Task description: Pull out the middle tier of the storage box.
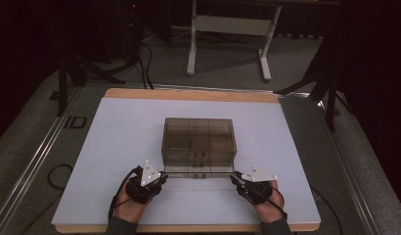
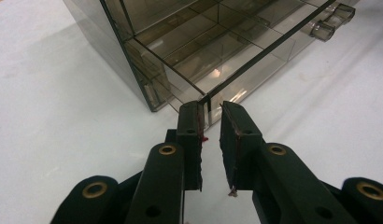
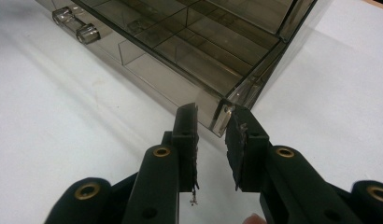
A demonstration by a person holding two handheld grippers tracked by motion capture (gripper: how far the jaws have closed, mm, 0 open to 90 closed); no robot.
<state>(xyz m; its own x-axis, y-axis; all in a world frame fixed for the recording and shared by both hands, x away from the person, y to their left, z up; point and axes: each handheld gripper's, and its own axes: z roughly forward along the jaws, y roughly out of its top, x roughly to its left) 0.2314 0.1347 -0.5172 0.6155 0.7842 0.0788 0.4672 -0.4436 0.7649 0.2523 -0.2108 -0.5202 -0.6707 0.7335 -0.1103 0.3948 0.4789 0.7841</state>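
Dim room, grey carpet, a white stand's legs [image 1: 228,44] behind the desk [image 1: 115,147]; pale blue mat on the desktop, wood edge showing at the far side.

Smoked clear organizer box [image 1: 199,144] sits mid-desk, slightly toward the near edge, divided into compartments — all look empty. Its hinged lid or front panel [image 1: 198,174] lies along the near side, with two small clear cylindrical knobs [image 2: 332,21] on it.

Left gripper [image 1: 162,177] at the near-left corner of the panel, right gripper [image 1: 233,177] at the near-right corner; a hand behind each.

Left gripper view: jaws narrowly parted, the thin panel edge [image 2: 207,100] running between their tips — pinching it, as far as I can tell. Right gripper view: jaws similarly close, closed on the clear corner [image 3: 222,116].

Judgement: step in hand is gripping both corners of the panel, before swinging it. Next move calls for both hands travelling together at equal rate, so the panel does not twist or slip out.
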